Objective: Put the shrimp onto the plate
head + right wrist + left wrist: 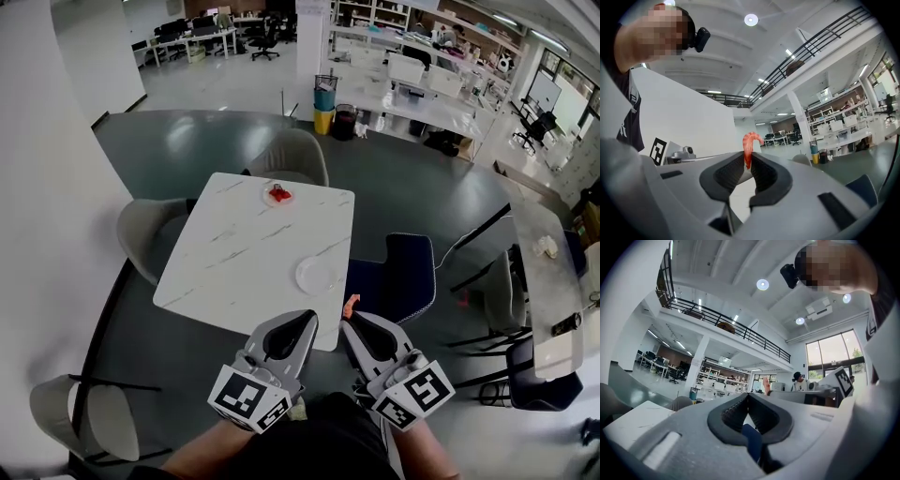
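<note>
**Office floor, white tabletop: shrimp lifted, plate waiting**

Close to the person's body, both grippers are held up short of the near edge of the tabletop (246,267). The right gripper (350,320) has its fingers (765,174) pinched on the shrimp (749,144). The tail end is clamped between the pads and the curled orange body sticks up above the tips. From the head view the shrimp (351,303) hangs in the air just off the tabletop's near right corner, above the floor, not over any dish. The left gripper (307,321) sits alongside with its fingers (731,415) pressed together on nothing. The blue seen low between them looks to be the blue chair (399,272) behind.

A little further on, the near plate (315,275) lies bare and white near the tabletop's right edge. That is presumably where the shrimp goes. At the far edge a second small dish (278,195) holds something red, too small to name for sure, possibly more shrimp.

By my reckoning the pick-up is done. What remains is carrying the shrimp forward over the near plate, lowering it and letting go.
</note>
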A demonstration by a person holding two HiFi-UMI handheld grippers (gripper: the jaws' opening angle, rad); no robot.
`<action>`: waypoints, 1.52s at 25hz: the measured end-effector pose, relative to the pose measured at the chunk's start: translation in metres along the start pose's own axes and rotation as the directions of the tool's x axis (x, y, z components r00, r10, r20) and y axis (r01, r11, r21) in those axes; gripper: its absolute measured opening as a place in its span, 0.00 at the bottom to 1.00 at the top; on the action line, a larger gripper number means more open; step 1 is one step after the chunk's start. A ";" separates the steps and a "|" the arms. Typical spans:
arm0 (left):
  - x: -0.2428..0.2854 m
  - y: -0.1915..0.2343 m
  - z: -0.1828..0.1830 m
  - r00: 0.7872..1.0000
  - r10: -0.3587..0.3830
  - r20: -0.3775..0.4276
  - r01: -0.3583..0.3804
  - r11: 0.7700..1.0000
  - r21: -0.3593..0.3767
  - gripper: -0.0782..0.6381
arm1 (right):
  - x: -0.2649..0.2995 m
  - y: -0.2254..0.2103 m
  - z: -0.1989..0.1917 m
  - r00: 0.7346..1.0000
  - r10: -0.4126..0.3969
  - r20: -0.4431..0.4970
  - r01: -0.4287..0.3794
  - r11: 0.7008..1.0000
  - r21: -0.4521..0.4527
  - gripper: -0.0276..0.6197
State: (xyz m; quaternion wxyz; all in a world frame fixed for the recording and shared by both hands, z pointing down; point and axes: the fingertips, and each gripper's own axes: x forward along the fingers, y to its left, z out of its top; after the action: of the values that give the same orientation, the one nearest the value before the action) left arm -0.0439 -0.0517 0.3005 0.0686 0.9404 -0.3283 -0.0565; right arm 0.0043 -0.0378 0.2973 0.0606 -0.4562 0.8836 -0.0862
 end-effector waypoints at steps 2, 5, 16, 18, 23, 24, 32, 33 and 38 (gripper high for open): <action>0.008 0.011 -0.003 1.000 0.003 -0.001 -0.003 1.000 -0.003 0.12 | 0.011 -0.008 -0.002 1.000 -0.001 -0.006 0.001 1.000 0.004 0.12; 0.023 0.028 -0.008 1.000 0.009 -0.001 -0.009 1.000 -0.010 0.12 | 0.028 -0.022 -0.007 1.000 0.002 -0.020 -0.002 1.000 0.017 0.12; 0.104 0.104 -0.037 0.998 0.067 0.004 -0.067 0.997 -0.027 0.12 | 0.109 -0.101 -0.029 0.994 0.069 -0.081 -0.067 0.997 0.033 0.12; 0.121 0.118 -0.046 0.997 0.082 -0.002 -0.082 0.996 -0.032 0.12 | 0.123 -0.122 -0.039 0.991 0.075 -0.108 -0.070 0.997 0.045 0.12; 0.157 0.147 -0.070 0.995 0.099 -0.017 -0.100 0.994 -0.048 0.12 | 0.148 -0.170 -0.074 0.980 0.080 -0.180 -0.070 0.996 0.059 0.12; 0.162 0.152 -0.077 0.994 0.104 -0.023 -0.105 0.993 -0.054 0.12 | 0.153 -0.178 -0.083 0.977 0.079 -0.200 -0.069 0.996 0.055 0.12; 0.193 0.198 -0.144 0.985 0.149 -0.087 -0.156 0.984 -0.090 0.12 | 0.184 -0.223 -0.169 0.926 0.096 -0.366 -0.093 0.995 0.024 0.12; 0.195 0.202 -0.151 0.983 0.160 -0.093 -0.169 0.981 -0.092 0.12 | 0.186 -0.228 -0.180 0.918 0.098 -0.385 -0.097 0.995 0.021 0.12; 0.200 0.220 -0.181 0.972 0.197 -0.130 -0.212 0.971 -0.108 0.12 | 0.197 -0.248 -0.236 0.868 0.089 -0.489 -0.113 0.993 -0.021 0.12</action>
State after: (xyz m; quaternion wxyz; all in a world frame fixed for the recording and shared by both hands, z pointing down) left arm 0.0056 -0.3306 0.5031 0.1502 0.8973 -0.4148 -0.0133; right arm 0.0441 -0.3165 0.5736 -0.1705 -0.3743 0.8948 -0.1734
